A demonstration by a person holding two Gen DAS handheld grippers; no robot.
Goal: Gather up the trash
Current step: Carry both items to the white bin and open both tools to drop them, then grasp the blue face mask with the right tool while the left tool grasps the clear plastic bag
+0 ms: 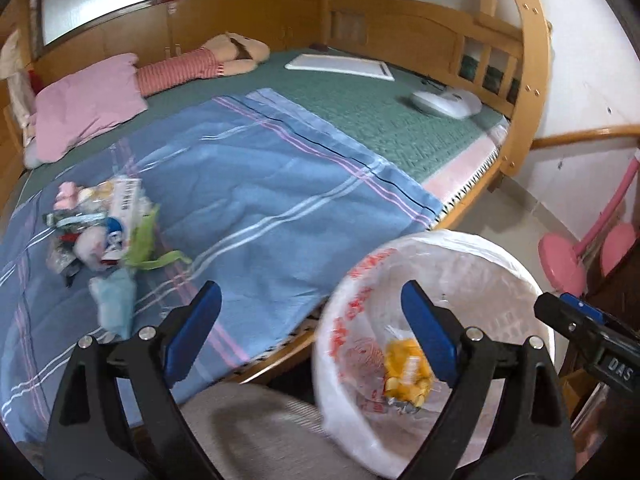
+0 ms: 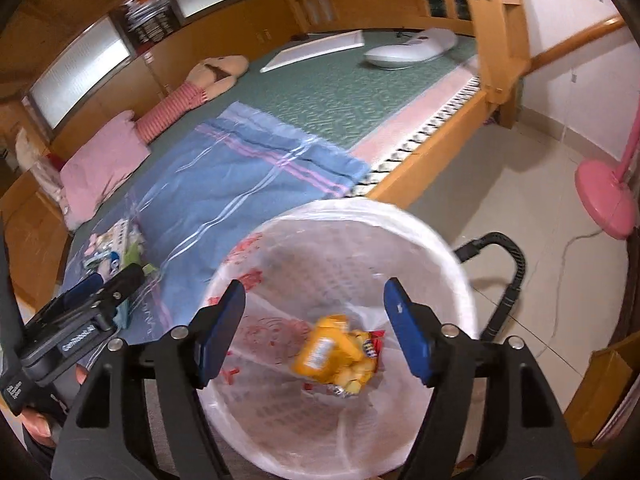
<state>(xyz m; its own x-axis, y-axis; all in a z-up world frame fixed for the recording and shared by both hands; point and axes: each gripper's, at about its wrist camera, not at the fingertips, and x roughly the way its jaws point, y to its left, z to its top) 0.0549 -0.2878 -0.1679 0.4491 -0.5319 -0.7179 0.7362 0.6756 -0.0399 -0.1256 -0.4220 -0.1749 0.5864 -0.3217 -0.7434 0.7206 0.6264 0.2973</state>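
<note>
The right hand-held gripper [image 2: 314,330] hung directly over the mouth of the white-lined trash bin [image 2: 452,248], jaws spread wide and gripping nothing, which suited a drop point: a yellow snack wrapper [image 2: 324,354] lay at the bottom of the liner, so the bin was already taking rubbish. The bin stood on the floor just beside the near edge of the bed [image 1: 400,128], close enough, I judged, that each piece needed only a short carry. The left hand-held gripper [image 1: 310,332] was wide open too and empty, poised above the bed's near edge and angled towards the pile of trash [image 1: 100,232], a jumble of wrappers and packets sitting on the blue striped sheet [image 1: 260,184] towards the bed's near left corner. Most of the job looked undone, with that heap untouched on the sheet.
</note>
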